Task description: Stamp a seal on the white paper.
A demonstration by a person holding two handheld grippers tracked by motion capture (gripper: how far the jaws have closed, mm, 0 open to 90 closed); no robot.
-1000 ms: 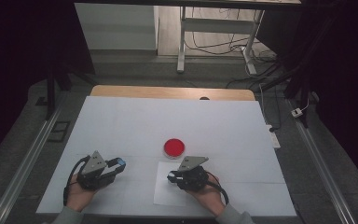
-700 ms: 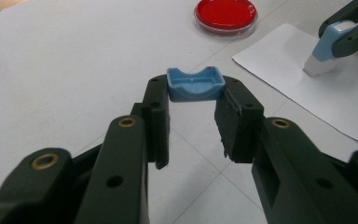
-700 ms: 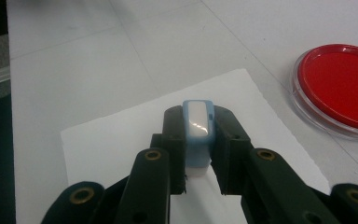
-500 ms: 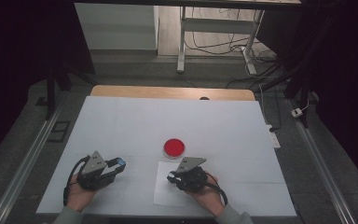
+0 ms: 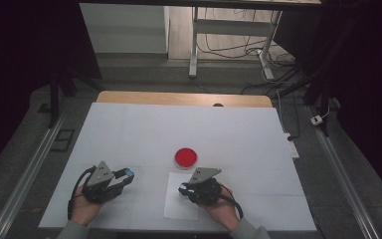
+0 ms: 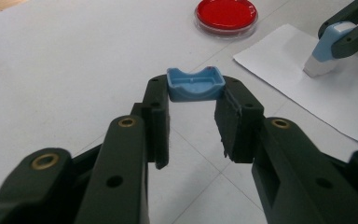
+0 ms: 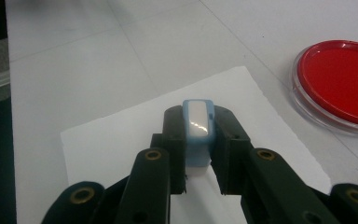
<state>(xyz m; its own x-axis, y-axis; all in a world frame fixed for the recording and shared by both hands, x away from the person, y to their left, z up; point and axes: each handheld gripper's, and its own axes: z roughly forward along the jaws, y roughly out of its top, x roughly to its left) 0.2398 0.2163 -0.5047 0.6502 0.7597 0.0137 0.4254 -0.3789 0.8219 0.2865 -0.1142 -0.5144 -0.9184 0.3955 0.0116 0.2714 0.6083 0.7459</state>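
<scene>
My left gripper [image 5: 126, 175] lies on the white table at the front left, shut on a small blue cap [image 6: 196, 85] held between its fingertips. My right gripper [image 5: 184, 189] rests over a white sheet of paper [image 5: 179, 210], shut on a blue-and-white stamp [image 7: 198, 126]. In the left gripper view the stamp [image 6: 323, 53] stands with its white end down on the paper [image 6: 279, 60]. A round red dish [image 5: 185, 157] sits just beyond the paper, between the two grippers.
The white table top [image 5: 179, 129] stretches far back to a wooden strip [image 5: 179, 97] at its far edge. Metal rails run along both sides. Desk legs and cables lie on the floor behind.
</scene>
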